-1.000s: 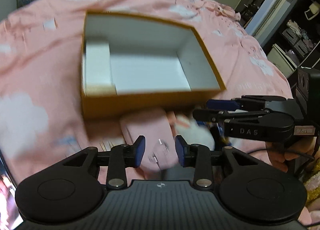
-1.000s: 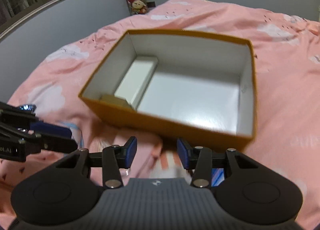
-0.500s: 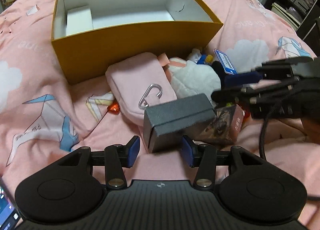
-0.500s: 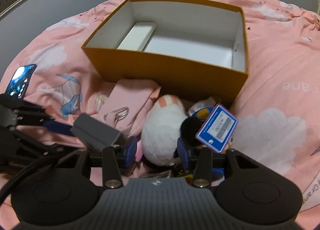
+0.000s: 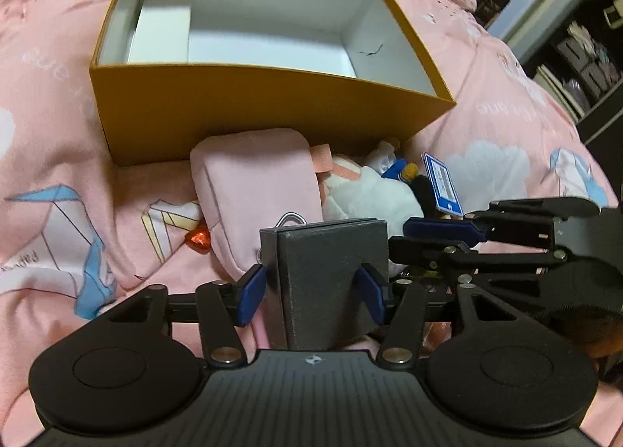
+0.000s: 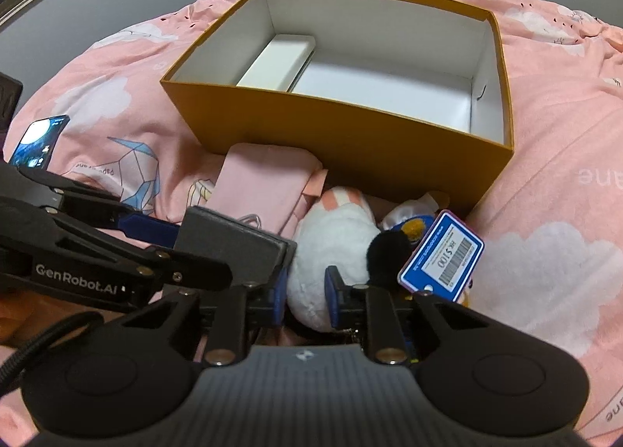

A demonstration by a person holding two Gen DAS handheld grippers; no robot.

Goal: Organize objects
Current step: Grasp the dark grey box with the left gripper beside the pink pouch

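An open orange box [image 5: 249, 108] with a white inside stands on the pink bed; it also shows in the right wrist view [image 6: 350, 131]. In front of it lie a pink pouch [image 5: 257, 182], a white plush [image 6: 335, 236] and a blue price tag [image 6: 442, 256]. My left gripper [image 5: 309, 293] has its blue pads on both sides of a dark grey box [image 5: 327, 271], which also shows in the right wrist view [image 6: 233, 240]. My right gripper [image 6: 305, 297] stands around the bottom of the white plush, jaws narrow.
A white block [image 5: 161, 32] lies inside the orange box at its left end. A red wrapped sweet [image 5: 197, 240] lies left of the pouch. A lit phone [image 6: 37, 139] lies on the bed at the left. Shelves stand at the far right [image 5: 584, 69].
Both grippers came down and forward to the pile. The left pads now flank the grey box, which has turned upright. The right jaws narrowed around the plush.
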